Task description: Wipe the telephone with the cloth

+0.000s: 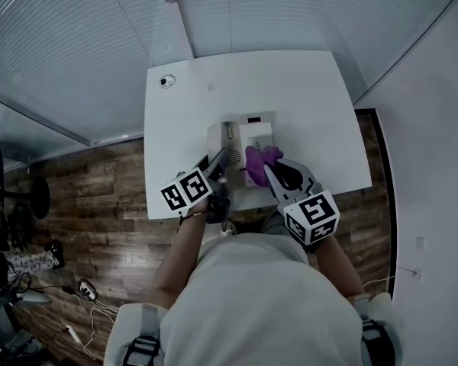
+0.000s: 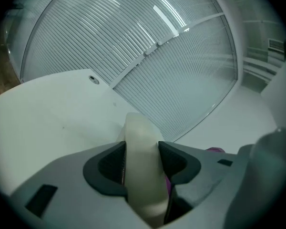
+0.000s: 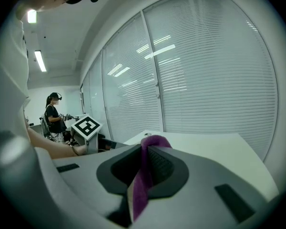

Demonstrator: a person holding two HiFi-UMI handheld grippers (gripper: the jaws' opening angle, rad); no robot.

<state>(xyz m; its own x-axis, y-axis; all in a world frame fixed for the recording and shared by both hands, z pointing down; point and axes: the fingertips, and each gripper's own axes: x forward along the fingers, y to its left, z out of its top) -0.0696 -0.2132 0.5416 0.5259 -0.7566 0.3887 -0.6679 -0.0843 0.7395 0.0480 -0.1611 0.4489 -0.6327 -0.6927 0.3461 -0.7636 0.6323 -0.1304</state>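
A cream telephone [image 1: 253,137] sits on the white table [image 1: 305,97] near its front edge. Its handset [image 1: 217,139] lies along the left side, and my left gripper [image 1: 220,162] is shut on it; in the left gripper view the cream handset [image 2: 143,166] fills the space between the dark pads. A purple cloth [image 1: 261,158] rests bunched on the phone's keypad area, pinched by my right gripper [image 1: 271,172]. In the right gripper view a purple cloth strip [image 3: 145,173] hangs between the closed pads.
A small round grommet [image 1: 166,81] sits in the table's far left corner. Window blinds [image 1: 76,44] run behind the table. Wood floor [image 1: 99,197] lies to the left, with cables and a stand. Another person [image 3: 54,118] with a marker cube stands far off in the right gripper view.
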